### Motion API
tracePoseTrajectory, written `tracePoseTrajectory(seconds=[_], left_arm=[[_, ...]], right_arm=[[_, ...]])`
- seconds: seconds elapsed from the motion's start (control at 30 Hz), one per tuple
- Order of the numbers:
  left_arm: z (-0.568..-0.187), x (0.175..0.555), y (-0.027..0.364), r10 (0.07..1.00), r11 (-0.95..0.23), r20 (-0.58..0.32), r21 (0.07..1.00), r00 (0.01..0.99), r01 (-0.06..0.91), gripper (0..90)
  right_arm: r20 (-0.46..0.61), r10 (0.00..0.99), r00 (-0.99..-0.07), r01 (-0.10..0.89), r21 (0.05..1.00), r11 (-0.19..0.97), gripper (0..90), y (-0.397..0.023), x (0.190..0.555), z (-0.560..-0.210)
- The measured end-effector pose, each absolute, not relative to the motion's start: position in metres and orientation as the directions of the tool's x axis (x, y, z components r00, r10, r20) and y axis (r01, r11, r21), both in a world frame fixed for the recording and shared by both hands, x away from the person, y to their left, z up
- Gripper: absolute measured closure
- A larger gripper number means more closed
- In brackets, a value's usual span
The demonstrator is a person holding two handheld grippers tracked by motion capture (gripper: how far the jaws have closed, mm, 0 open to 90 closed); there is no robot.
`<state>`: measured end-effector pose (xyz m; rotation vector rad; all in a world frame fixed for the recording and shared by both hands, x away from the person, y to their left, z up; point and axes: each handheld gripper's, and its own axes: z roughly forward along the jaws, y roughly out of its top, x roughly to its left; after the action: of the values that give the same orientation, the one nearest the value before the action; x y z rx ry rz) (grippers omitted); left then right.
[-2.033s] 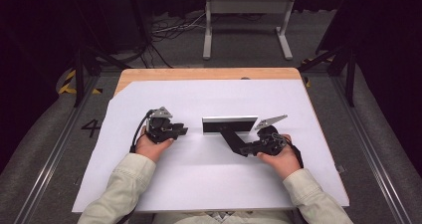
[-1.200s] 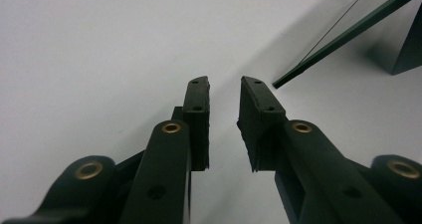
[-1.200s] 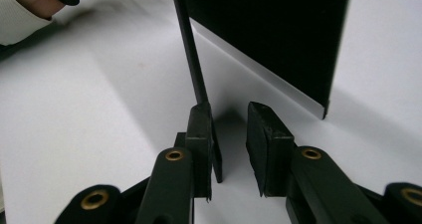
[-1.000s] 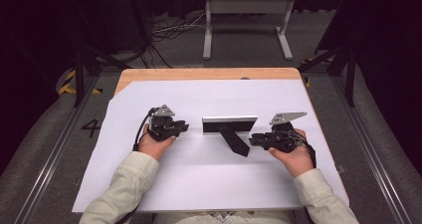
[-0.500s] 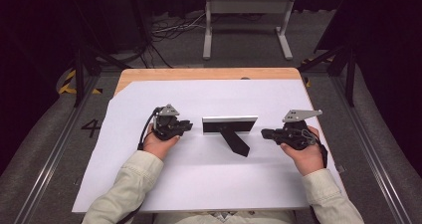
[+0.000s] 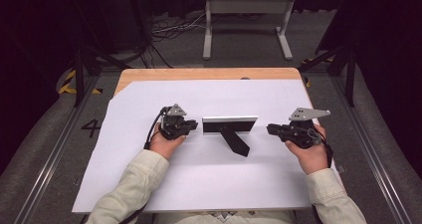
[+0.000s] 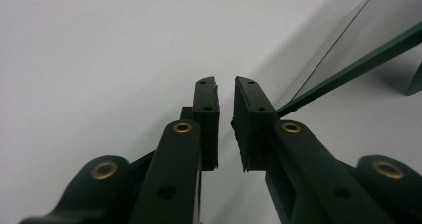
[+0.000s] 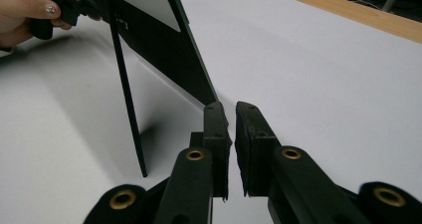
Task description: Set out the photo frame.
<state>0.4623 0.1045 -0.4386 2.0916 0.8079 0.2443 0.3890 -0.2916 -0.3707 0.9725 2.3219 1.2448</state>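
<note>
Frame: I see the black-backed standing picture frame [image 6: 230,125] mid-sheet on its rear strut [image 6: 236,142], between both tools.
Left gripper [image 6: 191,126]: jaws just closing, nothing between them; its view adds the glass front edge-on.
Right gripper [image 6: 272,129]: nearly closed, empty, probably clear of frame.

Dark room, upper corners of frame near black. Grey carpeted floor [image 6: 45,149] with metal rails [image 6: 370,149] along both sides. White metal stand [image 6: 247,7] at top centre, loose cables [image 6: 171,32] beside it. Yellow-black hazard tape [image 6: 67,82] at left. Wooden desk [image 6: 209,73] under white sheet [image 6: 149,184].
</note>
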Motion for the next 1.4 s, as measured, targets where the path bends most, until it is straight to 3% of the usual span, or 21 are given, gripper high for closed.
tracePoseTrajectory(seconds=[0.3, 1.4], left_arm=[[-0.445, 0.465, 0.092, 0.612, -0.443, -0.121, 0.766, 0.781, 0.466, 89.7], [-0.449, 0.468, 0.083, 0.528, -0.527, -0.167, 0.704, 0.833, 0.475, 90.0]], right_arm=[[0.033, 0.7, -0.713, 0.411, 0.828, 0.38, 85.7, -0.296, 0.388, -0.369], [0.092, 0.676, -0.731, 0.448, 0.812, 0.374, 87.5, -0.301, 0.387, -0.365]])
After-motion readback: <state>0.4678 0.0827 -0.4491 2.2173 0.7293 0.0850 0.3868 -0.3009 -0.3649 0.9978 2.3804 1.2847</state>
